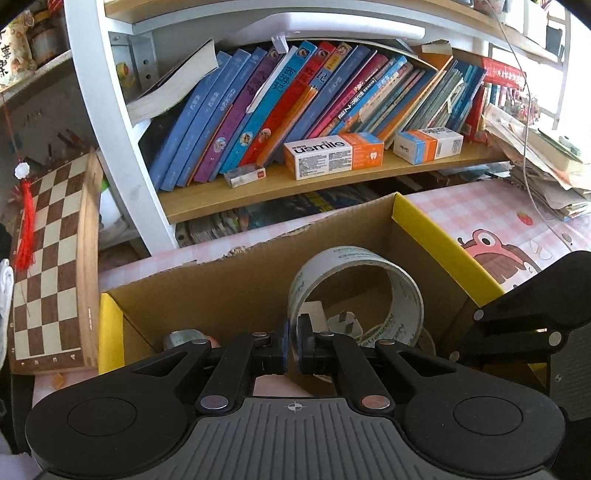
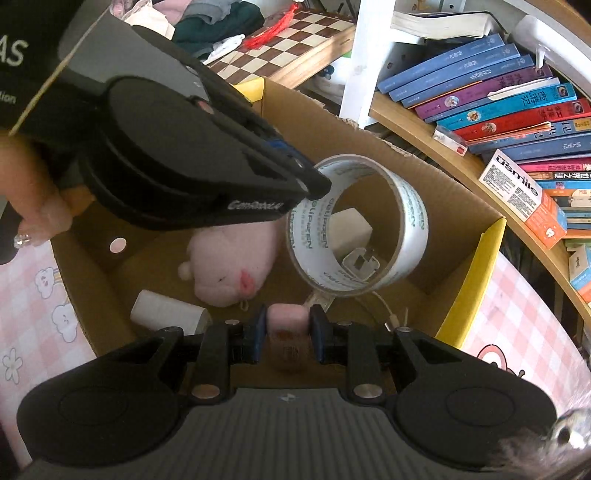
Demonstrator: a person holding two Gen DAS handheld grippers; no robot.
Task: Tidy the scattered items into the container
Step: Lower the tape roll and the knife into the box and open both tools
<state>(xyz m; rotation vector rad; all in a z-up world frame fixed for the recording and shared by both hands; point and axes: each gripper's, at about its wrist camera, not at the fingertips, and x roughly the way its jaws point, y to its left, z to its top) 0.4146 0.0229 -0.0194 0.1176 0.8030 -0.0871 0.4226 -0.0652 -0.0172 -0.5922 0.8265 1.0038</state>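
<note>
Right wrist view: left gripper (image 2: 314, 181) is pinching a tape roll (image 2: 369, 229) over the cardboard box (image 2: 476, 254); right gripper (image 2: 287, 332) is clamping a pink-capped bottle (image 2: 287, 332).

A: Where does the left wrist camera look?
B: Forward, close over the cardboard box (image 1: 229, 291), toward the bookshelf (image 1: 332, 177).
A: And the right?
B: Steeply down into that box; both share the tape roll (image 2: 358, 225).

Home, child's study corner: shelf (image 1: 295, 184) packed with leaning children's books (image 1: 280, 107), folded chessboard (image 1: 48, 258) beside it, pink cartoon cloth (image 1: 480, 214) on table, paper pile (image 1: 546, 177), clothes heap (image 2: 207, 18) behind.
</note>
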